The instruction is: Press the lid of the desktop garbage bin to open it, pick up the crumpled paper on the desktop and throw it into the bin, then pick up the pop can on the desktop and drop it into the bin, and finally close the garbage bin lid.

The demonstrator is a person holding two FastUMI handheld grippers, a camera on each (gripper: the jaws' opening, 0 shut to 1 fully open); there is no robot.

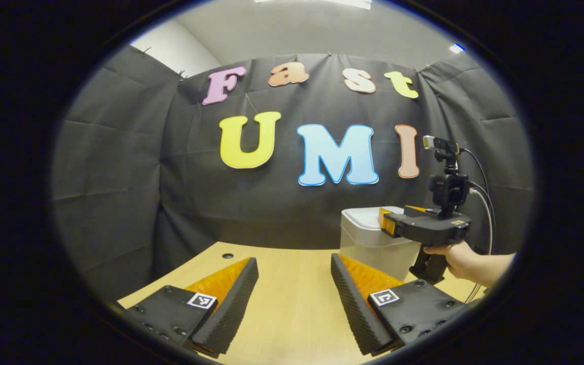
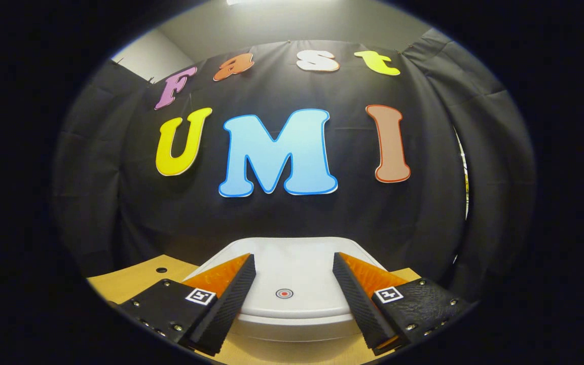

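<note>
The right gripper [image 2: 294,299] has its fingers spread wide and holds nothing; it hangs just over the closed lid [image 2: 292,276] of the bin [image 1: 373,248], with the red dot [image 2: 284,293] between the fingers. To open the lid well, I think one fingertip should push down on this dot, straight and gently. The left gripper [image 1: 294,304] is also wide apart and empty over the desk [image 1: 292,284].

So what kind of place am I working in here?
Most likely a staged recording booth, not a real home: black cloth walls enclose a bare wooden table, a small camera is mounted behind it, and a lidded bin sits under the right gripper.
</note>
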